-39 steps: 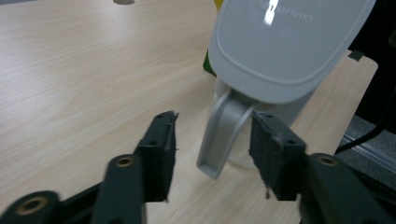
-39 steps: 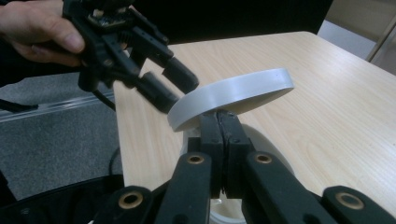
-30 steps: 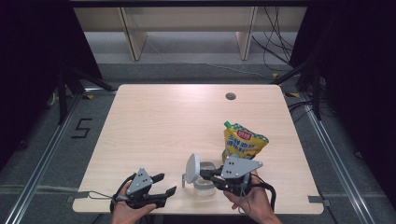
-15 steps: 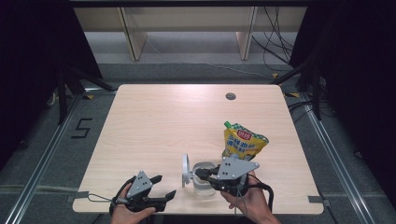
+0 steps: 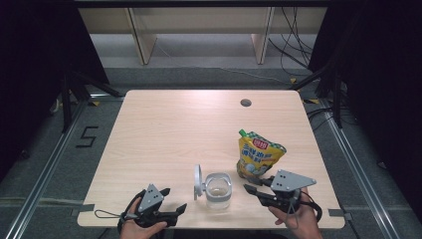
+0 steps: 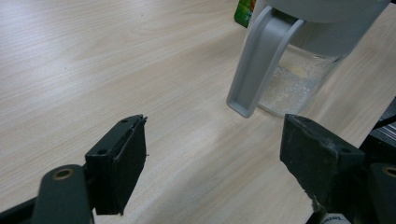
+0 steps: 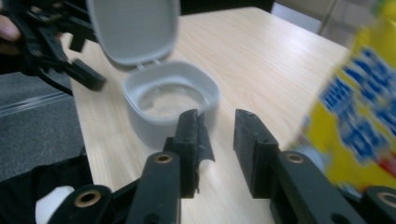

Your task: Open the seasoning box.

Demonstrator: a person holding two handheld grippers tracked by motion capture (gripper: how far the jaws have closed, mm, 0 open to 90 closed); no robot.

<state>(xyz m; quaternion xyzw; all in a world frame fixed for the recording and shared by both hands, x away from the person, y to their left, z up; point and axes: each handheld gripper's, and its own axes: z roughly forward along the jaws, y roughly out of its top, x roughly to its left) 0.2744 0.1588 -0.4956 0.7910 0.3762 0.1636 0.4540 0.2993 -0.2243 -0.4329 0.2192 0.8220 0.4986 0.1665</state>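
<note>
On table's near edge: open jar, free claws

Near front edge, jar (image 5: 218,189) with lid (image 5: 197,181) up, pouch (image 5: 259,154) just beside. Left gripper (image 5: 174,210) wide apart, empty; right gripper (image 5: 253,191) just opening, holding nothing. Could knock jar over if swung carelessly.

We list: table (image 5: 164,129), pale matt wood grain; container (image 5: 218,191), clear plastic with matt grey plastic lid (image 5: 197,180); pouch (image 5: 259,154), glossy yellow printed film; gripper pads (image 6: 133,163), black, matt, rough-edged.
</note>
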